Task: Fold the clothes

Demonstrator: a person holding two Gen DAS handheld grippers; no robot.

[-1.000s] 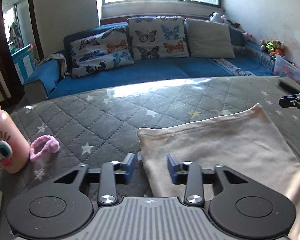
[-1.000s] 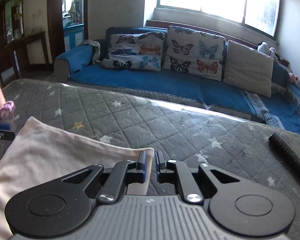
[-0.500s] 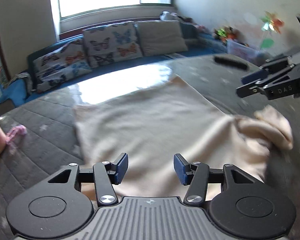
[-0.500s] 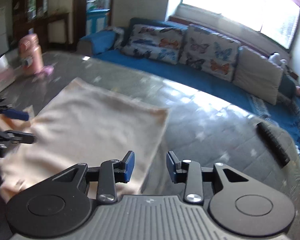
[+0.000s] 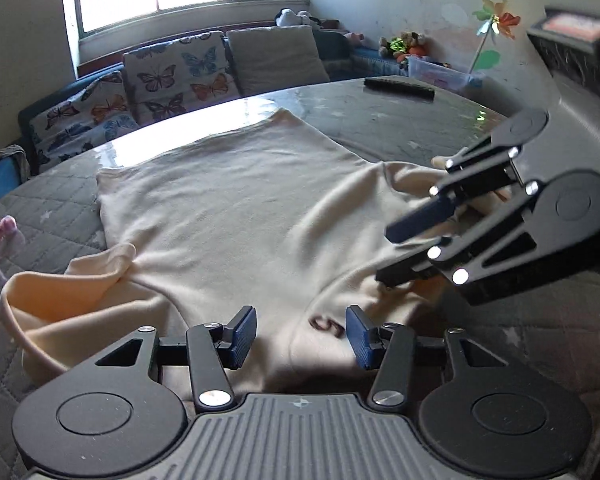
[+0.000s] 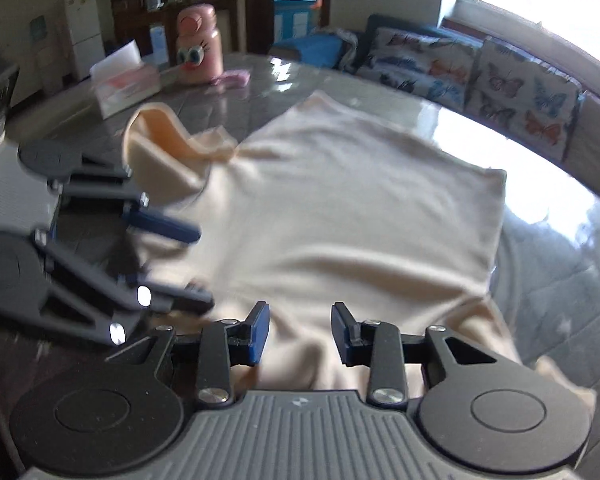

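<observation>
A cream shirt (image 5: 236, 208) lies spread on the grey quilted table, its body flat and both sleeves bunched near me. It also shows in the right wrist view (image 6: 340, 208). My left gripper (image 5: 302, 334) is open and empty just above the shirt's near edge, by a small dark mark. My right gripper (image 6: 300, 334) is open and empty over the same near edge. Each gripper shows in the other's view: the right one (image 5: 396, 254) at the right, the left one (image 6: 202, 266) at the left, both open.
A pink bottle with cartoon eyes (image 6: 198, 46), a tissue box (image 6: 124, 84) and a pink hair tie (image 6: 232, 78) stand at the table's far left. A black remote (image 5: 398, 87) lies at the far edge. A blue sofa with butterfly cushions (image 5: 172, 76) is behind.
Both grippers let go of the shirt's far corners, opened, and pulled back to the near edge. They now sit close together, each seeing the other.
</observation>
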